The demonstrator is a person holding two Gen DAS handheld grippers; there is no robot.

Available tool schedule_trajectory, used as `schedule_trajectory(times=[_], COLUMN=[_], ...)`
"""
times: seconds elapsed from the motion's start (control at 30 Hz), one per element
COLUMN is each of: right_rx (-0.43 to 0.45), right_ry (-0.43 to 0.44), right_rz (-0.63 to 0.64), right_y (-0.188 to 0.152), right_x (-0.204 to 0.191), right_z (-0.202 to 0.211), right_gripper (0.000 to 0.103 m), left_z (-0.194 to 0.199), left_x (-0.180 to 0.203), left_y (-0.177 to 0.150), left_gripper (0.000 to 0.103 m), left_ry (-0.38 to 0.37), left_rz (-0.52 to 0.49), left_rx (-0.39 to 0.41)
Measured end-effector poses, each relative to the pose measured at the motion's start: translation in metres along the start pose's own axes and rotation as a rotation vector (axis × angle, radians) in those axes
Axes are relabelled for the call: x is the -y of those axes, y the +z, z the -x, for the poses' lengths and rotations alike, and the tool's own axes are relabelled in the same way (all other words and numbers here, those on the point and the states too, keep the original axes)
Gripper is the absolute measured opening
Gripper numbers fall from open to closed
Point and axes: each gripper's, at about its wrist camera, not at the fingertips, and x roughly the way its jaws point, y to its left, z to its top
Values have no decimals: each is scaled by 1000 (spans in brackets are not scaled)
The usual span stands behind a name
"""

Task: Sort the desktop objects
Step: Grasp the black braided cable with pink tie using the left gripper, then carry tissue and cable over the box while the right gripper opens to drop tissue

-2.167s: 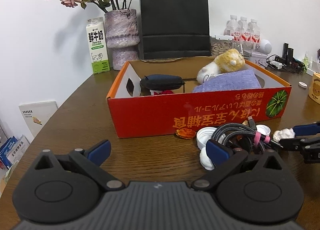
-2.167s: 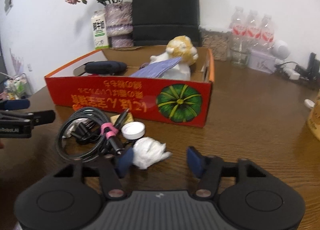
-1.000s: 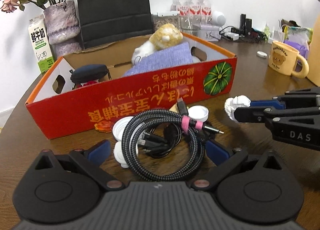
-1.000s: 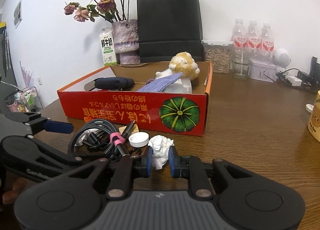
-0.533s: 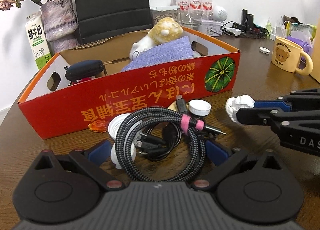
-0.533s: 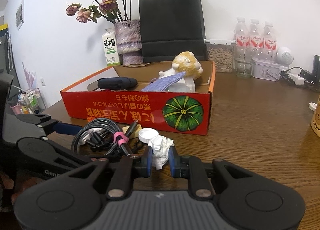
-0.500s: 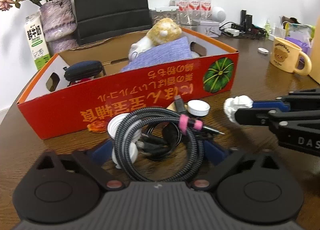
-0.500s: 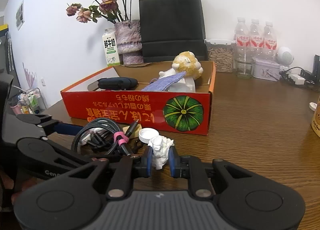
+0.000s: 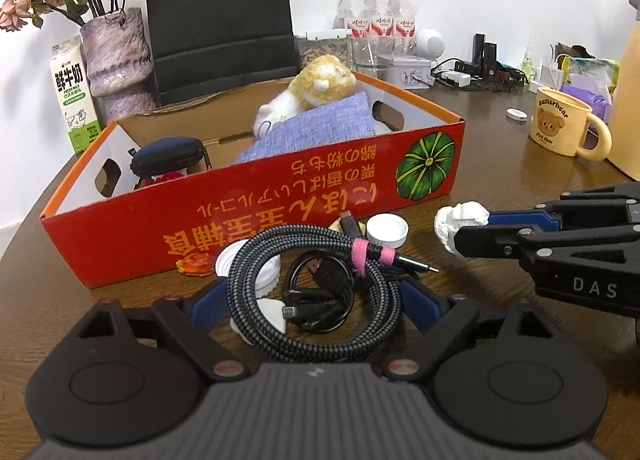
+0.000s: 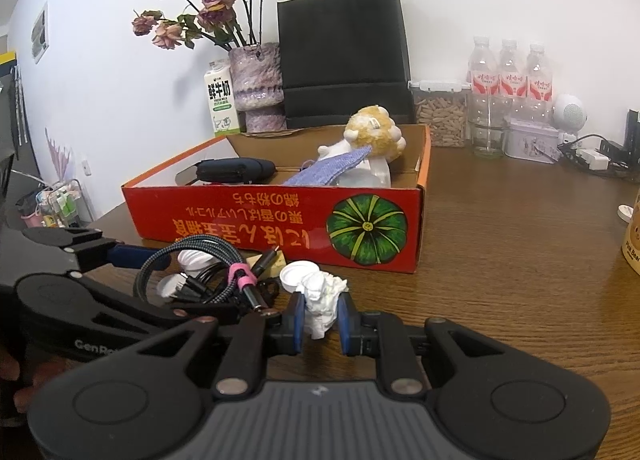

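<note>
Braided cable (image 9: 316, 292) between closing left gripper (image 9: 312, 300) jaws.
Left view: coil on table (image 9: 500, 164) before red box (image 9: 248, 216) (pads not visibly pressing). Right view: right gripper (image 10: 322, 318) pinches white wad (image 10: 322, 296).

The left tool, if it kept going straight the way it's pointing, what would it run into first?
The coiled braided cable, which already lies between the closing left tool's fingers. Past it, probably the red box's front wall, though depth is hard to judge through this lens.
</note>
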Motion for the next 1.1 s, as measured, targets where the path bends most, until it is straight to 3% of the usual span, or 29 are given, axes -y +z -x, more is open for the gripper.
schedule_trajectory(times=[0.37, 0.6, 0.87, 1.1], right_rx=[53, 127, 201, 234], right_ry=[-1, 4, 0, 3], right_rz=[2, 22, 56, 76], right_y=[7, 24, 63, 96], right_x=[-2, -11, -22, -33], right_z=[11, 19, 16, -2], right_gripper=[16, 16, 16, 16], left_z=[17, 42, 57, 50], left_x=[-2, -7, -27, -53], left_y=[3, 14, 48, 78], left_gripper=[90, 90, 90, 90], left_ry=[-17, -23, 25, 69], left_rz=[7, 22, 65, 115], left_rx=[59, 148, 262, 308])
